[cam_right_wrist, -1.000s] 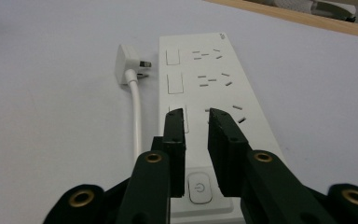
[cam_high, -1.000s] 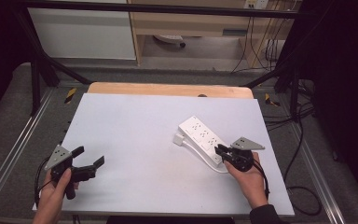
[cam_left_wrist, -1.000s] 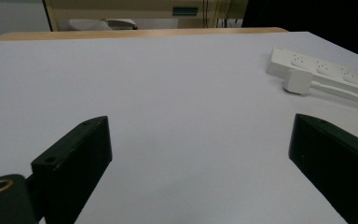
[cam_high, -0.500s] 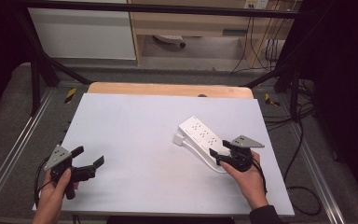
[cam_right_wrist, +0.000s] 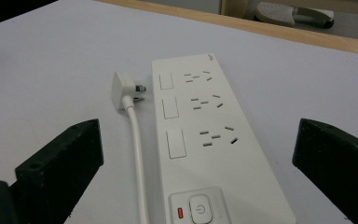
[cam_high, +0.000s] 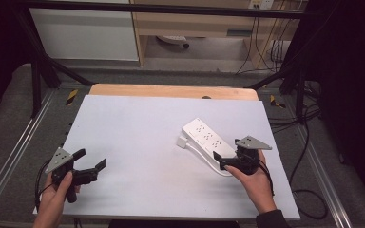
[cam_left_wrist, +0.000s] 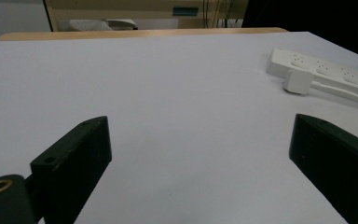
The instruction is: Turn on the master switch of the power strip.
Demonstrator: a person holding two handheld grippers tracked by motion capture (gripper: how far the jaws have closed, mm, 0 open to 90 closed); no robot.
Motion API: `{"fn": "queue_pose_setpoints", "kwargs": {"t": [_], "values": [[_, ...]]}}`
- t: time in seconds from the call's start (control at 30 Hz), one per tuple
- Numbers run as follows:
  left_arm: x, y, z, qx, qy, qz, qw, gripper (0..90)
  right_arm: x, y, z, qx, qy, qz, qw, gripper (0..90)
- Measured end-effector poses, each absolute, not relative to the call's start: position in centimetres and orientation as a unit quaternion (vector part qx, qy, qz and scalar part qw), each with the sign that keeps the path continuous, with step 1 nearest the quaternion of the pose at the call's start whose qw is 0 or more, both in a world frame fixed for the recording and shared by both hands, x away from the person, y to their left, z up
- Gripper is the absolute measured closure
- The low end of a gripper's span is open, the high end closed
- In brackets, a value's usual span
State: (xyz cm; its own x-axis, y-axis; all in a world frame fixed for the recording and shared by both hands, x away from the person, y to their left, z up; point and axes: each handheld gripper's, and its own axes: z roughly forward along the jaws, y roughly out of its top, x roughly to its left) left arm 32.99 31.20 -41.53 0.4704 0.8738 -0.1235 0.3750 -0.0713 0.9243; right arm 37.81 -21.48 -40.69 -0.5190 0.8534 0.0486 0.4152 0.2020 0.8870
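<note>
A white power strip [cam_high: 205, 137] lies slanted on the right half of the white table [cam_high: 142, 128]. Its white plug [cam_high: 184, 141] rests unplugged beside it, and the cable [cam_right_wrist: 137, 154] runs along the strip's side. In the right gripper view the strip [cam_right_wrist: 209, 140] shows three socket groups, a power button and a red light at its near end. My right gripper [cam_high: 220, 161] is open at that near end, one jaw on each side of the strip [cam_right_wrist: 198, 135], touching nothing. My left gripper [cam_high: 89, 159] is open over bare table at the near left [cam_left_wrist: 200, 133], far from the strip [cam_left_wrist: 321, 67].
The table's wooden far edge [cam_high: 171, 90] borders a floor with cables. Metal rails [cam_high: 9, 156] run along both sides of the table. A black frame bar [cam_high: 171, 8] crosses the top. Bare table surface stretches between the two grippers.
The right gripper has shifted very slightly at the strip's near end. The left hand and the strip hold still.
</note>
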Motion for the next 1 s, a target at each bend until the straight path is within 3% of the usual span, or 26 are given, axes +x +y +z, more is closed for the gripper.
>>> {"fn": "queue_pose_setpoints", "kwargs": {"t": [1.0], "values": [[32.9, 31.3, -41.5, 0.688, 0.454, 0.246, 0.510, 5.7, 36.2, -25.3, -39.7, 0.435, 0.714, 0.482, 0.261, 4.0]]}}
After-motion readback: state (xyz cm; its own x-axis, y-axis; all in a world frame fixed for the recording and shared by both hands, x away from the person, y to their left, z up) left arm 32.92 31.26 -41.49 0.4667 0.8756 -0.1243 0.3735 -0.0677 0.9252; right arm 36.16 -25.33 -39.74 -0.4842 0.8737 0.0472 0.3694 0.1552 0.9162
